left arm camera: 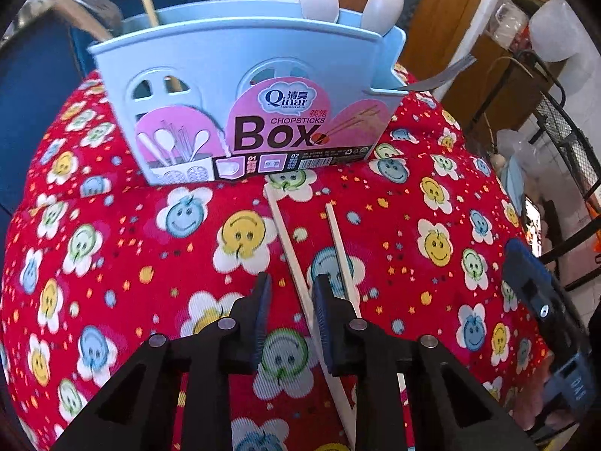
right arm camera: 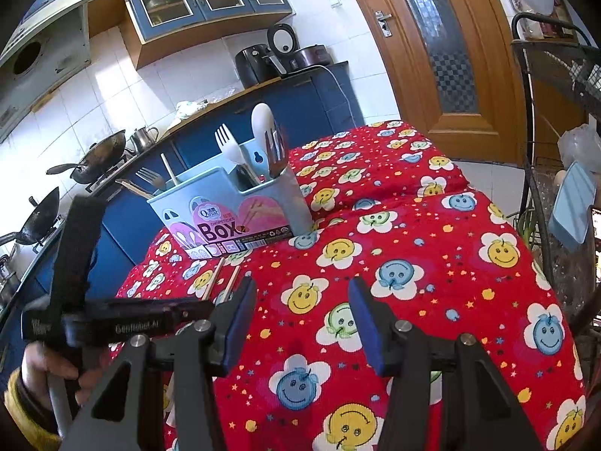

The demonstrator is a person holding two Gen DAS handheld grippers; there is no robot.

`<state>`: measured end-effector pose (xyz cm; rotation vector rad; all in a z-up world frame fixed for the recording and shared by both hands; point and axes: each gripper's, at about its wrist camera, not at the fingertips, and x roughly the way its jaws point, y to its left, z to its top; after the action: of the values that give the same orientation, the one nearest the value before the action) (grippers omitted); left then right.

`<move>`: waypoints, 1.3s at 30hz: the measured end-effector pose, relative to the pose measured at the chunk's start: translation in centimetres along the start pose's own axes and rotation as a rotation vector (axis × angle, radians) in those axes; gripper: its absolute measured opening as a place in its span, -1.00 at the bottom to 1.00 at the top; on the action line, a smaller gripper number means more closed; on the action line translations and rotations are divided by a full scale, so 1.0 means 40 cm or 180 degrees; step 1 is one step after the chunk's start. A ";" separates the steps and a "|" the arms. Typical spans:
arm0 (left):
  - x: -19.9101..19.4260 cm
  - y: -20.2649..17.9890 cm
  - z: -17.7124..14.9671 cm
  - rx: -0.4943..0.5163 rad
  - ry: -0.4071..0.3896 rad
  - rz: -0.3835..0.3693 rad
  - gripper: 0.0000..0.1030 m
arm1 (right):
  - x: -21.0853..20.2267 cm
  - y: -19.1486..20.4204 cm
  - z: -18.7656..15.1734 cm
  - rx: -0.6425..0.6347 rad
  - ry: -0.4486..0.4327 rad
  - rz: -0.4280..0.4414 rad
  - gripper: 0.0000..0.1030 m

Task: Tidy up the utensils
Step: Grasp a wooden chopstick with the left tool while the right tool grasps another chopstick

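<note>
A red cloth (left arm camera: 112, 248) covers the table, and the blue box (left arm camera: 240, 112) stands on it holding forks and spoons. Two chopsticks (left arm camera: 289, 240) lie just in front of the box. The left gripper (left arm camera: 291, 293) hangs over them, jaws narrowly apart, one chopstick between them, unpinched. The right gripper (right arm camera: 302, 300), farther from the box, is half open and empty.

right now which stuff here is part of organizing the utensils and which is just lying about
Part of the job:
- two chopsticks on the cloth
- blue chopsticks box
- white fork and white spoon in it

Just lying about:
- woks
- kettle
- air fryer
</note>
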<state>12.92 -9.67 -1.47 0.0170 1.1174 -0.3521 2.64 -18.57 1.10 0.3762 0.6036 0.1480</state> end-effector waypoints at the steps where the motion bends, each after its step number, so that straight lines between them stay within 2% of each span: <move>1: 0.002 0.004 0.009 -0.0012 0.0061 -0.0037 -0.54 | 0.000 0.001 0.000 -0.0002 0.0002 0.0003 0.05; 3: 0.008 0.014 0.025 -0.0041 0.0168 -0.0107 -0.58 | -0.001 0.005 -0.001 -0.0011 0.0003 0.0005 0.05; 6: 0.012 0.026 0.036 -0.0038 0.0205 -0.0113 -0.79 | 0.000 0.009 0.000 -0.0020 0.0010 0.0006 0.05; 8: 0.011 0.040 0.036 -0.0119 0.0195 -0.0206 -0.81 | 0.002 0.013 0.000 -0.0026 0.0028 0.0007 0.05; 10: 0.008 0.057 0.028 -0.0221 0.0143 -0.0307 -0.90 | 0.003 0.017 0.000 -0.0034 0.0045 0.0004 0.05; 14: -0.014 0.095 -0.005 -0.0433 0.0018 -0.0572 -0.91 | 0.008 0.029 0.004 -0.0062 0.0108 -0.0010 0.05; 18: -0.042 0.122 -0.033 -0.0583 -0.0165 -0.0739 -0.91 | 0.018 0.047 0.010 -0.0094 0.0198 0.0016 0.05; 21: -0.080 0.149 -0.054 -0.0614 -0.0367 -0.0734 -0.91 | 0.030 0.066 0.013 -0.0123 0.0299 0.0045 0.05; 25: -0.136 0.166 -0.075 -0.0569 -0.0728 -0.0564 -0.91 | 0.056 0.101 0.018 -0.0205 0.0467 0.0053 0.05; 29: -0.171 0.180 -0.090 -0.0580 -0.0964 -0.0451 -0.91 | 0.087 0.132 0.016 -0.0276 0.0645 0.0053 0.05; 31: -0.183 0.191 -0.097 -0.0584 -0.1045 -0.0449 -0.91 | 0.108 0.147 0.014 -0.0309 0.0771 0.0081 0.04; 39: -0.215 0.240 -0.121 -0.0607 -0.1207 -0.0449 -0.91 | 0.197 0.196 0.006 -0.0419 0.1283 0.0062 -0.20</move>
<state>8.08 2.62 2.42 -0.2876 0.7733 -0.3558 9.01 -9.51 0.18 0.2244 0.9822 0.2846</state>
